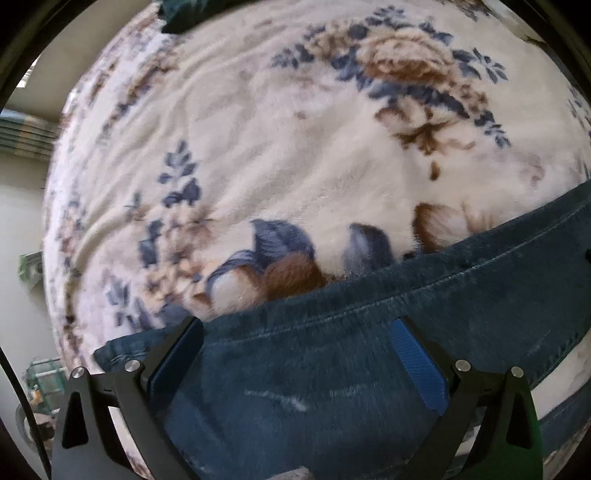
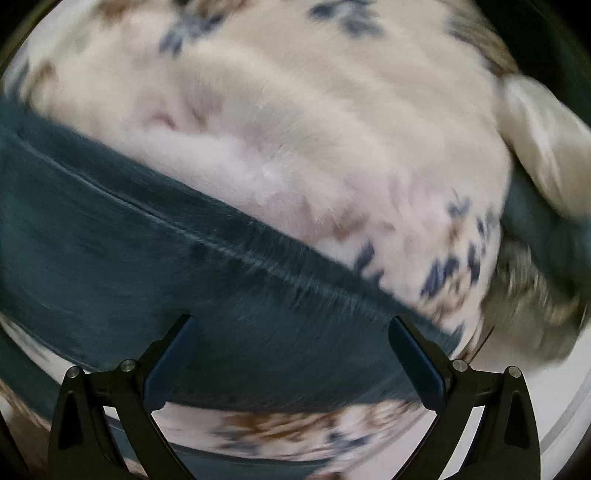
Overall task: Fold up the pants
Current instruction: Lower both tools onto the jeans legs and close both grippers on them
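Dark blue denim pants (image 1: 369,350) lie flat on a cream floral blanket (image 1: 277,129). In the left wrist view a stitched edge of the pants runs from lower left to upper right. My left gripper (image 1: 295,325) is open, just above the denim, its fingers either side of it. In the blurred right wrist view the pants (image 2: 147,258) cross from upper left to lower right with a seam along them. My right gripper (image 2: 291,325) is open over the denim, holding nothing.
The blanket (image 2: 314,129) covers a bed. Its left edge drops to a pale floor (image 1: 22,221) with small items low at the left. A cream pillow or cloth (image 2: 543,136) lies at the right. Dark fabric (image 1: 181,14) sits at the far top.
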`<state>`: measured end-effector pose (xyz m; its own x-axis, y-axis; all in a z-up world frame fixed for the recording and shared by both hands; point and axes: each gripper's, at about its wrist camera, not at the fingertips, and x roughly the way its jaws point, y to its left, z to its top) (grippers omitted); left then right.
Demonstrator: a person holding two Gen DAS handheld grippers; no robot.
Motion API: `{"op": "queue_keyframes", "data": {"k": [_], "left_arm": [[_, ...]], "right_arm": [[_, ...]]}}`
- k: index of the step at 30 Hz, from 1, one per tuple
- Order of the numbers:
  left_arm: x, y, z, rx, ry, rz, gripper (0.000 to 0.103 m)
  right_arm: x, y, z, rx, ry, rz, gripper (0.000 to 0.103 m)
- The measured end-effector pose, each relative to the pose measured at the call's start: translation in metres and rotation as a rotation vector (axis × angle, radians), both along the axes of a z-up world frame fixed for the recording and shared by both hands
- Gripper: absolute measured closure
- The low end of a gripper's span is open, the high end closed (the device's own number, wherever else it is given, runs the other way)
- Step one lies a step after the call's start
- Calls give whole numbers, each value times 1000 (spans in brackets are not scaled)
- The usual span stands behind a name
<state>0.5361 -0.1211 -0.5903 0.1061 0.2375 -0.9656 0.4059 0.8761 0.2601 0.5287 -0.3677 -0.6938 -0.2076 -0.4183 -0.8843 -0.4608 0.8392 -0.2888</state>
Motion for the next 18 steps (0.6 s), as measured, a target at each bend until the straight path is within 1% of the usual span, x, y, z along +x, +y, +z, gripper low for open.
{"op": "queue_keyframes", "data": {"k": [2,6,8,9,10,11,12,13,14,15,16,17,18], "left_arm": [[4,3,-10,6,24,-9,0],[6,0,-29,19,65,-65,0],[7,-3,-36,9,82,-92,0],[8,-4,-40,-10,89,-102,3],[9,-5,-42,-37,95,-111,8],[9,-6,-44,-65,111,-118,24],[8,-8,-44,-113,137,-130,48],[7,-11,-42,-138,145,-146,57],[1,-17,-38,-145,136,-189,75],[-3,-21,-33,-142,121,-219,90],[-8,-23,-27,-148,93,-232,93],[-13,-23,-23,-143,66,-235,95],[-18,-22,-17,-146,32,-237,96]], "right_arm": [[7,2,-15,-18,43,95,0],[25,5,-34,6,88,152,0],[30,7,-38,28,84,165,7],[29,8,-39,41,81,174,10],[28,9,-39,63,79,176,23],[25,8,-37,105,82,159,38],[21,8,-35,134,82,141,44],[20,5,-31,161,63,125,56],[19,3,-27,175,41,112,74],[17,1,-22,184,13,103,81],[14,-1,-17,174,-31,105,87],[10,-4,-11,168,-76,85,90],[7,-10,-4,167,-131,34,92]]}}
